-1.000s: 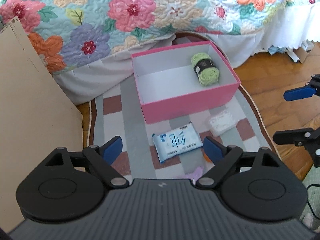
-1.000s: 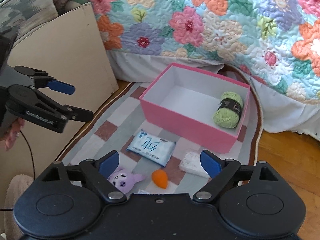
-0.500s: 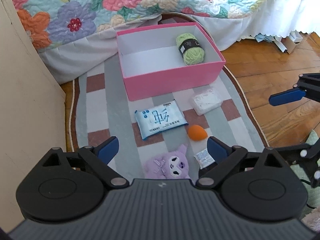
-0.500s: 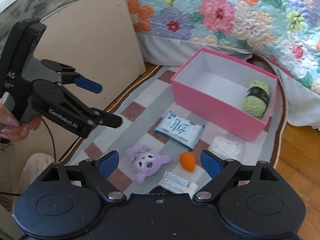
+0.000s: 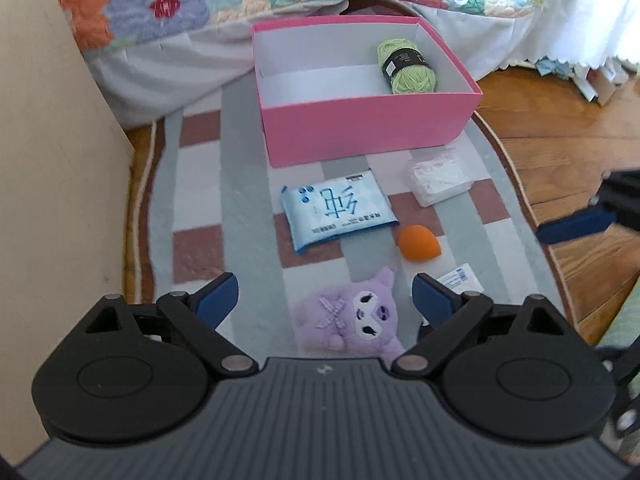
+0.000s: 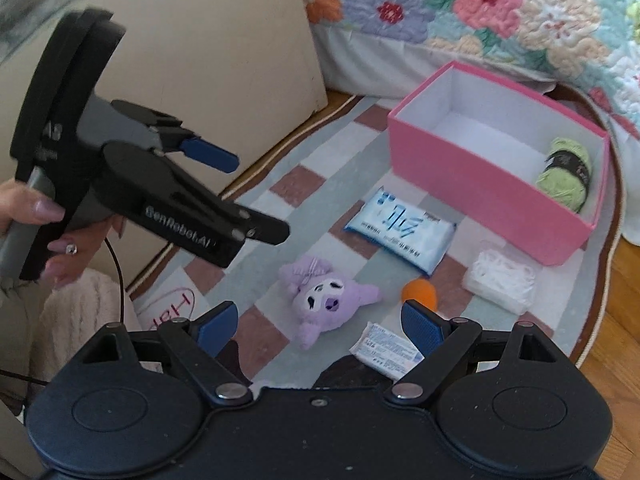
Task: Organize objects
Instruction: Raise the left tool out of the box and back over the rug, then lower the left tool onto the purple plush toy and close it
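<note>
Pink box [image 5: 368, 132] on a checked rug [image 5: 200, 200] by the bed, green yarn [image 5: 406, 65] inside it, tissue pack [image 5: 338, 210], orange sponge [image 5: 418, 242], purple plush toy [image 5: 352, 318] and white packets on the rug, left gripper [image 5: 324, 296] spread wide above the toy, holding nothing, right gripper [image 6: 316, 322] likewise spread and empty.
</note>
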